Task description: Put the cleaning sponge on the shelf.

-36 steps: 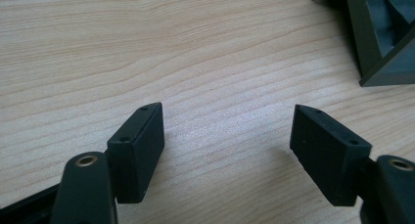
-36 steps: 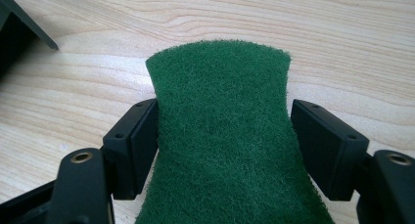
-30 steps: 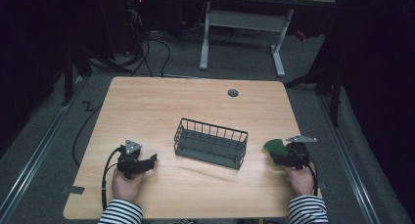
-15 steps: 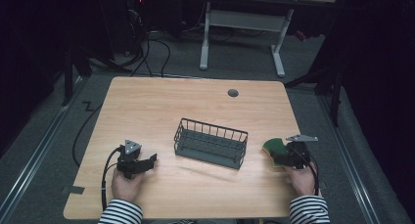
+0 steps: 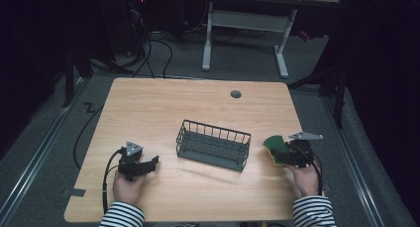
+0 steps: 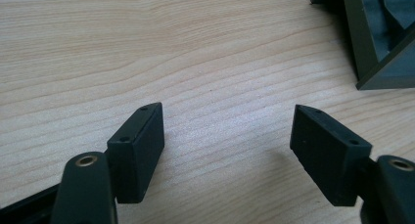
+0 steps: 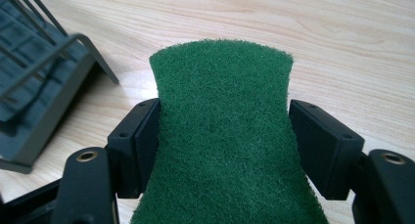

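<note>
A: Where is the sponge (image 7: 222, 136) right now?

B: It sits between the 2 jaws of the right hand-held gripper (image 5: 283, 155), pinched at its narrow waist, green scouring face up, at the right edge of the bench (image 5: 163, 100), just beside the wire basket (image 5: 213, 145).

A: How do you expect it to handle?

B: Light and soft, I would judge. The sides already bow in where the pads press, so a harder squeeze would only crush it. The waist is a good place to hold; the rough pad should not slip.

A: And the other one?

B: The left hand-held gripper (image 6: 227, 136) stands open, with nothing between its jaws, low over bare wood near the basket's corner.
</note>
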A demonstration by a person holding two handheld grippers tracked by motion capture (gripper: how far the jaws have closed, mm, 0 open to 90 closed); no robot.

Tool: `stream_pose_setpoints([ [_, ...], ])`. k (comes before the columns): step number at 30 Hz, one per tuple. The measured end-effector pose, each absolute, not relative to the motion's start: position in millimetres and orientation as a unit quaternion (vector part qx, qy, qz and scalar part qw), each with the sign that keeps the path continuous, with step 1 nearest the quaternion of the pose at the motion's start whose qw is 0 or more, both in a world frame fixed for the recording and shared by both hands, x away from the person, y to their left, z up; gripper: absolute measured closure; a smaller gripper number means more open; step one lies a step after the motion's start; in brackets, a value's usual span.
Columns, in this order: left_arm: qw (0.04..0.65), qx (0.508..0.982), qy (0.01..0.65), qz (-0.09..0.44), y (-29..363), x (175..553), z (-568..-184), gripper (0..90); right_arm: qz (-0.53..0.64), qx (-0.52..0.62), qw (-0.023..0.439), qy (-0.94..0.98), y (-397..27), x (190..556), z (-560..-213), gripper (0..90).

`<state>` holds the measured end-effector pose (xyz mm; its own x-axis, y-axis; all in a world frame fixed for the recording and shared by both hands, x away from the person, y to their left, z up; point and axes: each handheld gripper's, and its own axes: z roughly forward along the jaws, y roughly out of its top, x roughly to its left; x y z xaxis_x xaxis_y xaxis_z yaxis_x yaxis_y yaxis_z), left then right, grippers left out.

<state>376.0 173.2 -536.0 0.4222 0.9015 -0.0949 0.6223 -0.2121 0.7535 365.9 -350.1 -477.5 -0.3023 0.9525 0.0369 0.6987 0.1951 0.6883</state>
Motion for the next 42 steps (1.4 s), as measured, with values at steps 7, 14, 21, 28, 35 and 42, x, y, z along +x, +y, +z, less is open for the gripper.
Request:
stream_pose_setpoints([
  [7, 0.373, 0.756, 0.504, 0.187, 173.0, 375.9, -536.0, 29.5, 0.322, 0.539, 0.21, 0.749, -345.8, 366.2, -464.3, 30.5],
  [14, 0.372, 0.757, 0.503, 0.188, 172.7, 375.9, -536.0, 29.6, 0.342, 0.533, 0.206, 0.746, -342.4, 367.1, -449.6, 30.6],
  [21, 0.373, 0.756, 0.504, 0.187, 173.0, 375.9, -536.0, 29.5, 0.349, 0.522, 0.213, 0.749, -337.3, 369.5, -437.5, 30.6],
  [28, 0.373, 0.756, 0.504, 0.187, 172.9, 375.9, -536.0, 29.6, 0.368, 0.502, 0.207, 0.755, -329.2, 373.0, -420.3, 30.6],
  [35, 0.374, 0.756, 0.504, 0.187, 173.0, 376.0, -536.1, 29.7, 0.376, 0.487, 0.206, 0.761, -319.7, 378.1, -407.9, 30.6],
  [42, 0.374, 0.755, 0.505, 0.186, 173.4, 376.0, -536.0, 29.7, 0.382, 0.46, 0.208, 0.774, -301.3, 384.7, -396.6, 30.6],
])
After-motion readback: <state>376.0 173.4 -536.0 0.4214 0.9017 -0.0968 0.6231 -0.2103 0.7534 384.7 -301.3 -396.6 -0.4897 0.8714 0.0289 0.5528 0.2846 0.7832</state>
